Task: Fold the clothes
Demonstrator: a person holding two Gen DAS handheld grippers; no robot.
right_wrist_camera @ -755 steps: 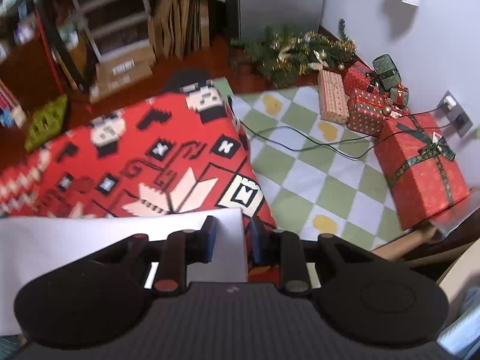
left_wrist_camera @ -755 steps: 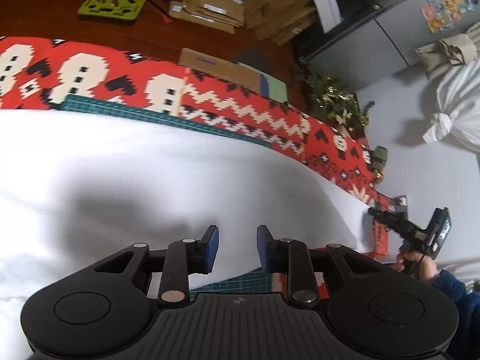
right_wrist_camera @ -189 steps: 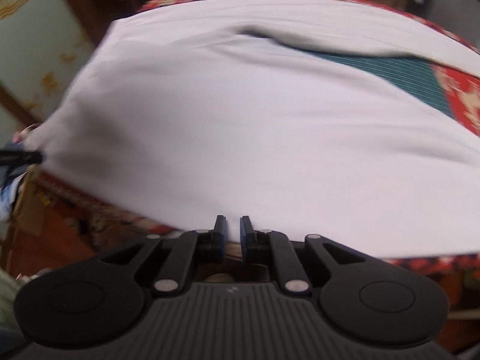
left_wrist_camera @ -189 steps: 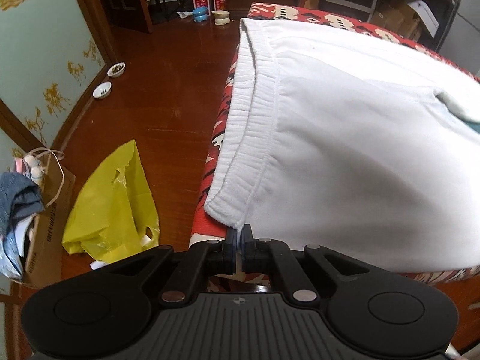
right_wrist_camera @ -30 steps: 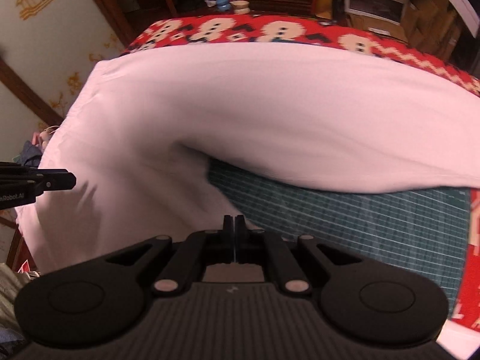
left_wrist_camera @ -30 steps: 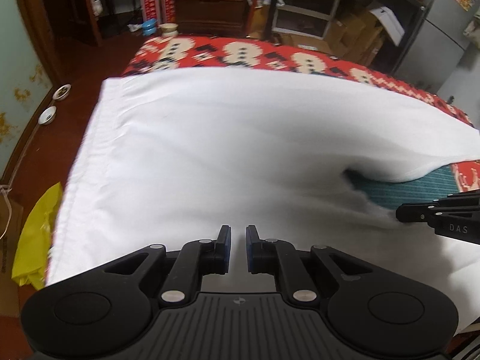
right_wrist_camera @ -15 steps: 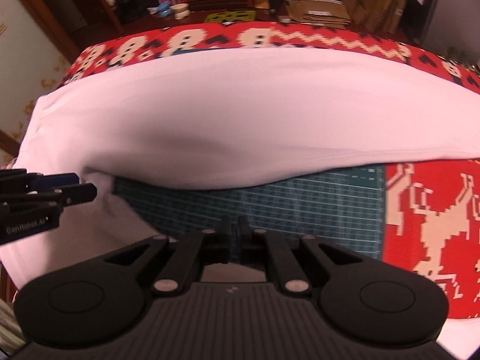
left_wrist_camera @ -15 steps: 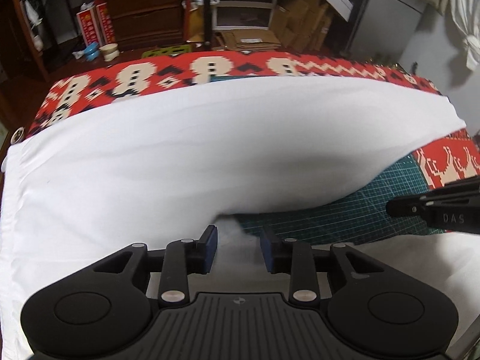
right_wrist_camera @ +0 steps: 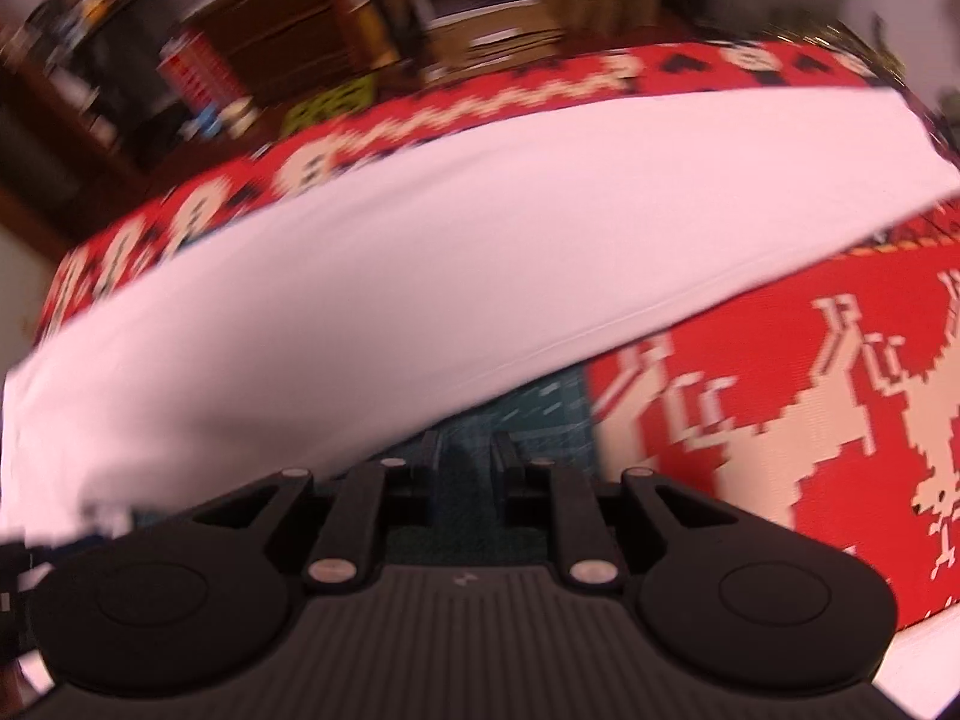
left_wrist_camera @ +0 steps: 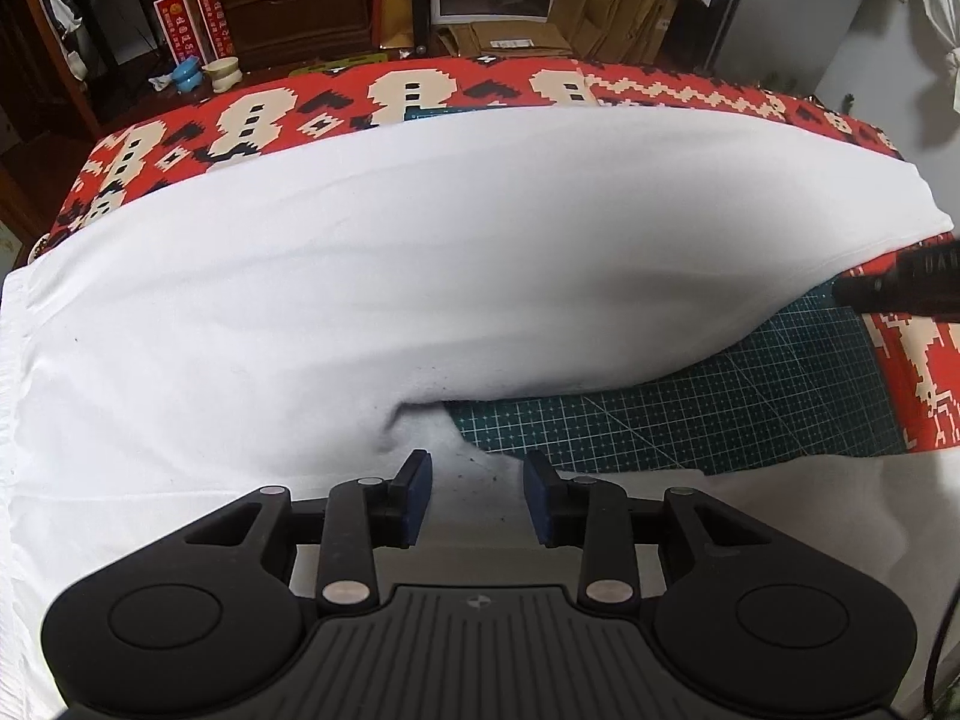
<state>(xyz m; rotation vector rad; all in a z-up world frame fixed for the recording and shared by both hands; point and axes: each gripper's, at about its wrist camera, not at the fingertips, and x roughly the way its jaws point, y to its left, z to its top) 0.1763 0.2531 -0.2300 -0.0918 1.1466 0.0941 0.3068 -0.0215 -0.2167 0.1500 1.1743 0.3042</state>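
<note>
White trousers (left_wrist_camera: 420,276) blanket most of the bench (left_wrist_camera: 414,90), leaving a bare wedge of green cutting mat (left_wrist_camera: 720,414) between the two legs. The red patterned cloth (right_wrist_camera: 780,408) at the right end lies open.

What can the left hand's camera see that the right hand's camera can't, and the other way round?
Only the left view shows the two small bowls on the floor, the crotch of the white garment by the opening left gripper, and the right gripper's fingers at the edge. Only the right view, which is blurred, shows the opening right gripper head-on, nothing in it. Both show the garment's long leg, the green mat and the red cloth.
</note>
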